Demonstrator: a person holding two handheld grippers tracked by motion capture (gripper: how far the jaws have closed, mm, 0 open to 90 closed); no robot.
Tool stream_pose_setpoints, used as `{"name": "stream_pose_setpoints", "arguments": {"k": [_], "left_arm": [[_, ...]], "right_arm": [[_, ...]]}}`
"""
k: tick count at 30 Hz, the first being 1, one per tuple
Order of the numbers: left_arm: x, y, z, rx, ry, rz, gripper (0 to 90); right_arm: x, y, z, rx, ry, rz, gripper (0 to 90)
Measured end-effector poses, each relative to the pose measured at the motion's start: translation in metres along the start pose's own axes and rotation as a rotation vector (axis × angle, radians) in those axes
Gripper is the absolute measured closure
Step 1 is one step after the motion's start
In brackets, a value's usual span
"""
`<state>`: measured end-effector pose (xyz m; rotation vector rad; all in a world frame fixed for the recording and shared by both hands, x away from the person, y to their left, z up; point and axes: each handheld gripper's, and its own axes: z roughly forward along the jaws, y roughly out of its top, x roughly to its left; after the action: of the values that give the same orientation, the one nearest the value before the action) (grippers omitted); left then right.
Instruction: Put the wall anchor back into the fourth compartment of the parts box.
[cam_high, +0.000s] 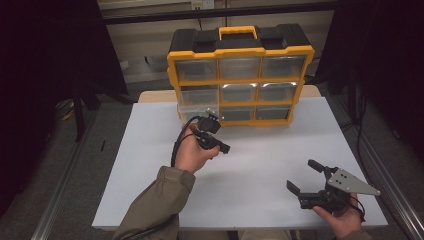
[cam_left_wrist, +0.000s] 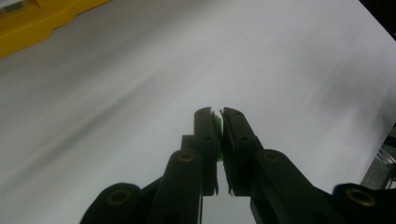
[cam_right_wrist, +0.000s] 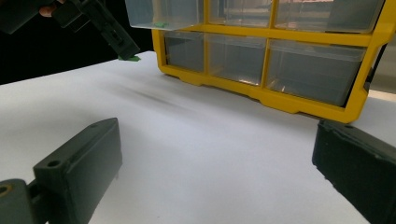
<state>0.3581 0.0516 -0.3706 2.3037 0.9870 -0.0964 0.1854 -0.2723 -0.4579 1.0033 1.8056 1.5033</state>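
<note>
1. A white bench (cam_high: 260, 165) carries a yellow-framed organiser (cam_high: 240, 75) of clear drawers, standing at the bench's far edge.
2. One clear drawer (cam_high: 199, 113) at the organiser's lower left is pulled out toward the person; in the right gripper view a green scrap lies inside it.
3. The right gripper (cam_high: 305, 176) rests in a hand near the bench's near right corner, its jaws spread wide with nothing between them.
4. The left gripper (cam_high: 226, 148) hangs above the bench just in front of the pulled-out drawer, jaws nearly together.
5. Those jaws pinch a small green piece (cam_left_wrist: 216, 126), thin and barely showing between the pads.
6. Risk, as a judgement: the piece is held by a sliver, so a tilt or loosened squeeze could drop it onto the bench, short of the drawer.
</note>
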Motion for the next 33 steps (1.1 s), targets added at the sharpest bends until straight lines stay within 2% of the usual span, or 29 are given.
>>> {"name": "stream_pose_setpoints", "arguments": {"k": [7, 9, 12, 13, 15, 16, 18, 28, 33], "left_arm": [[0.000, 0.007, -0.005, 0.007, 0.004, -0.003, 85.0], [0.000, 0.009, -0.007, 0.010, 0.005, 0.009, 85.0], [0.000, 0.013, -0.010, 0.015, 0.005, 0.012, 85.0], [0.000, 0.014, -0.011, 0.002, 0.008, 0.003, 85.0], [0.000, 0.016, -0.013, 0.011, 0.000, 0.013, 85.0], [0.000, 0.017, -0.014, 0.003, -0.001, 0.000, 85.0], [0.000, 0.019, -0.017, 0.010, 0.001, 0.015, 85.0], [-0.001, 0.028, -0.025, -0.012, 0.007, 0.004, 85.0], [0.000, 0.031, -0.028, 0.000, 0.003, 0.008, 85.0]], "right_arm": [[0.000, 0.000, 0.000, -0.001, 0.000, -0.001, 1.5], [0.001, 0.000, 0.000, -0.002, -0.004, 0.014, 1.5], [0.000, 0.000, 0.000, 0.000, -0.001, 0.007, 1.5], [0.000, 0.000, 0.000, 0.001, 0.001, 0.002, 1.5], [0.000, 0.000, 0.000, 0.001, 0.000, 0.001, 1.5], [0.000, 0.000, 0.000, 0.002, 0.000, 0.002, 1.5], [0.000, 0.000, 0.000, 0.002, 0.000, 0.003, 1.5], [0.000, 0.000, -0.001, 0.002, 0.001, 0.004, 1.5], [0.000, 0.000, 0.000, 0.002, 0.003, 0.000, 1.5]]}}
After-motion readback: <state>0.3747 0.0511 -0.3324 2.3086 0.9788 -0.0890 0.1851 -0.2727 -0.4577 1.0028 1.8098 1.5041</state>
